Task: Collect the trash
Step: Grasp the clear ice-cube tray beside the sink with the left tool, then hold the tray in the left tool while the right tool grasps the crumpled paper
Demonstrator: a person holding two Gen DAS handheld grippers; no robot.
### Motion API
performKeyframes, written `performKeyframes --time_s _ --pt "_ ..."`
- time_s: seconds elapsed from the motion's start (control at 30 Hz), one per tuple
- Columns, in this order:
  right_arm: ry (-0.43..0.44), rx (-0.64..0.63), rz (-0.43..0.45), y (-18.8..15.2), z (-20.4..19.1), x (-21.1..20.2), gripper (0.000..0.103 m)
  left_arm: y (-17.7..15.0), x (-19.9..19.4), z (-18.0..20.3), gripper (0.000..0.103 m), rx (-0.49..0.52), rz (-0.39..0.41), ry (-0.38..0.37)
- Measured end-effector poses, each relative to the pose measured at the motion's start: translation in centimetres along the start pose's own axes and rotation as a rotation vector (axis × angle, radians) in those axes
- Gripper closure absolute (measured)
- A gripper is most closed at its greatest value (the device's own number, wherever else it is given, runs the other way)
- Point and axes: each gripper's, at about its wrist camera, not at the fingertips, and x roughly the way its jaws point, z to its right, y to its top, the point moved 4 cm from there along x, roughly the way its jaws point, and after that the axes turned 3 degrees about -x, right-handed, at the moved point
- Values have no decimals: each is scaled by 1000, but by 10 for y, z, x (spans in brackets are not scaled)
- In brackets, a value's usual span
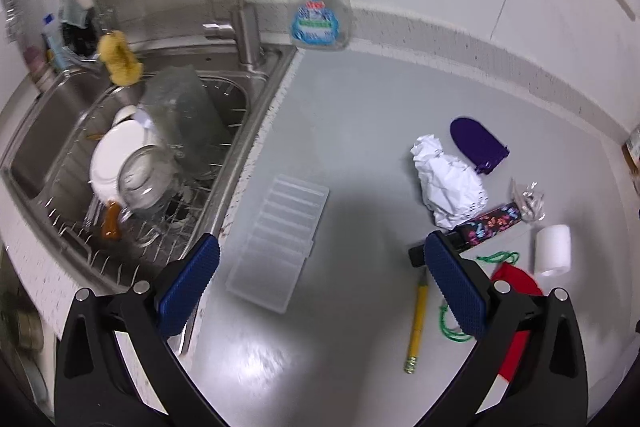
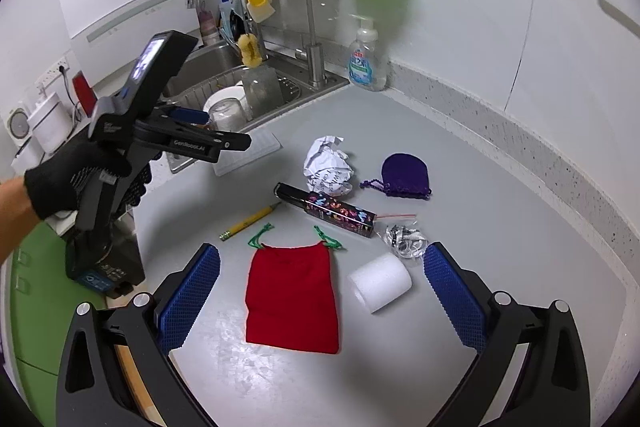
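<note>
Right gripper (image 2: 322,291) wide open, holds nothing, hangs over red bag (image 2: 293,297). Left gripper (image 1: 320,283) also wide open and bare, above counter (image 1: 360,99).

Trash on counter: paper ball (image 2: 329,166), shiny wrapper (image 2: 404,241).

Risks:
- wrapper thin, may slip from pads
- white roll (image 2: 380,281) just beside wrapper, may roll if bumped
- may grab pencil (image 2: 249,221) or purple pouch (image 2: 405,174) by mistake; likely not trash
</note>
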Motion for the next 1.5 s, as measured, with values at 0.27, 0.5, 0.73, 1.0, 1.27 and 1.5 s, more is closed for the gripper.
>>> performKeyframes --time_s 0.27,0.5,0.73,1.0,1.27,1.5 --pt "-19 21 -32 -5 8 10 5 4 43 -15 3 44 -96 -24" --pt "-27 44 -51 -10 15 15 5 2 61 -19 3 84 -135 -27" --pt "-29 55 -59 -12 17 17 5 -3 71 -23 20 99 -157 -9" --pt "-22 52 -67 -12 11 22 5 -9 61 -19 47 121 -136 0" --pt "-18 46 -52 -6 5 20 5 -11 55 -20 51 61 -120 -4" --pt "-14 40 -37 1 4 21 5 -16 28 -18 51 -6 -79 -4"
